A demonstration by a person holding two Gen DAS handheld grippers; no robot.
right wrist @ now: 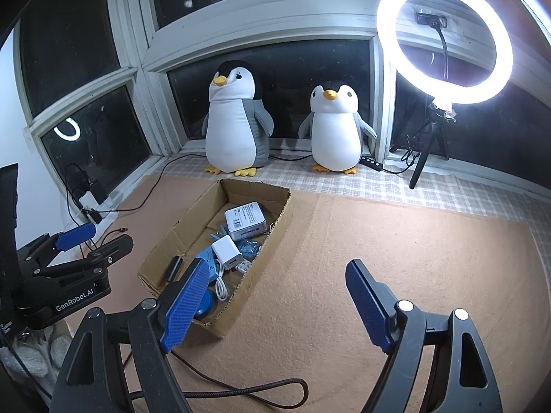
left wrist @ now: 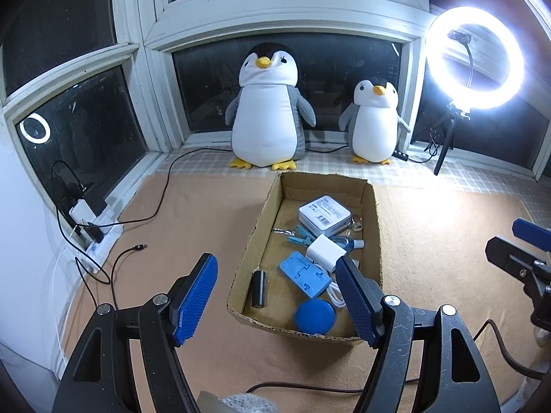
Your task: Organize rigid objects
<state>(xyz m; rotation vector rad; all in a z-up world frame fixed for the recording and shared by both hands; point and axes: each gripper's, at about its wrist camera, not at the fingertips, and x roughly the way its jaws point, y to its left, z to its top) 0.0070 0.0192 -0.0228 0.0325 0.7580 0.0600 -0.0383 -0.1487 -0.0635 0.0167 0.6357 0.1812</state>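
Note:
A shallow cardboard box [left wrist: 256, 237] [right wrist: 275, 227] lies on the tan mat. In it are a white square box [left wrist: 323, 213] [right wrist: 245, 221], a white charger [left wrist: 325, 250] [right wrist: 226, 252], a blue flat case [left wrist: 304, 274], a blue round disc [left wrist: 314, 317], a black cylinder [left wrist: 259, 289] [right wrist: 174, 268], blue clips [left wrist: 301, 235] and a white cable [right wrist: 220, 289]. My left gripper [left wrist: 280, 303] is open and empty, just above the box's near end. My right gripper [right wrist: 275, 304] is open and empty over the mat, right of the box; it also shows in the left wrist view [left wrist: 516, 251].
Two plush penguins [left wrist: 267, 110] [left wrist: 373, 124] stand on the sill behind the box. A lit ring light on a tripod [left wrist: 475, 58] [right wrist: 444, 39] stands at the back right. A power strip with chargers [left wrist: 91, 227] and loose black cables [left wrist: 113, 261] lie at the left.

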